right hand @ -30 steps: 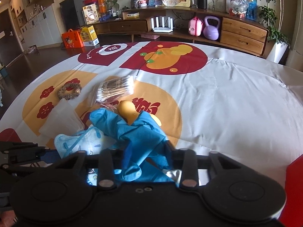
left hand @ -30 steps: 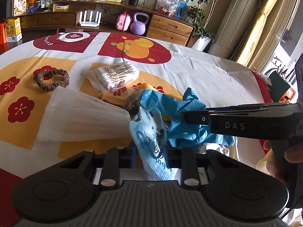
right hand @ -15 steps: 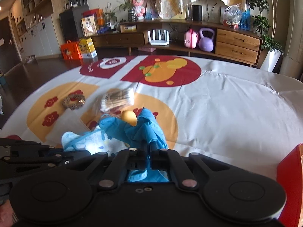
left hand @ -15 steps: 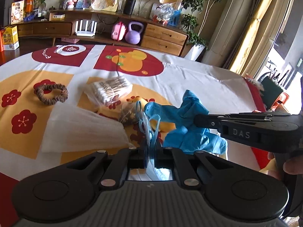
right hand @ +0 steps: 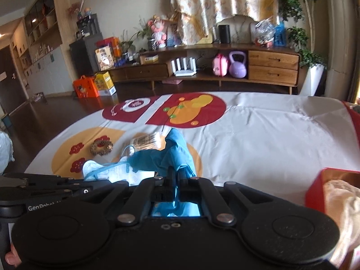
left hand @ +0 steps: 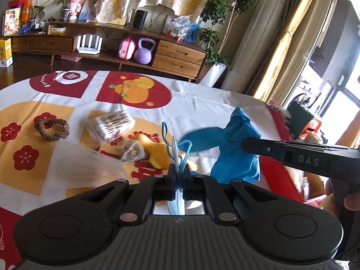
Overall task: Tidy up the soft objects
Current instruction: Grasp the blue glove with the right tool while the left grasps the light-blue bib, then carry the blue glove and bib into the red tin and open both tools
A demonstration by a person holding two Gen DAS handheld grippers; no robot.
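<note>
My left gripper (left hand: pixel 177 171) is shut on a light blue face mask (left hand: pixel 175 148), seen edge-on, with its blue ear loops sticking up above the table. In the right wrist view the same face mask (right hand: pixel 117 171) hangs flat from the left gripper (right hand: pixel 99 181). My right gripper (right hand: pixel 177 172) is shut on a blue rubber glove (right hand: pixel 173 151), lifted off the cloth. From the left wrist view the blue glove (left hand: pixel 234 139) dangles from the right gripper (left hand: pixel 245 145), which reaches in from the right.
On the patterned tablecloth (left hand: pixel 202 103) lie a brown scrunchie (left hand: pixel 52 127), a bag of cotton swabs (left hand: pixel 112 124), a small clear packet (left hand: pixel 132 150), a yellow sponge-like piece (left hand: pixel 157 154) and white gauze (left hand: pixel 83 168). A red box (right hand: pixel 333 191) with pale cloth stands at the right.
Both grippers closed, the left on the mask and the right on the glove, then rose, lifting them off the table. The mask now hangs edge-on.
</note>
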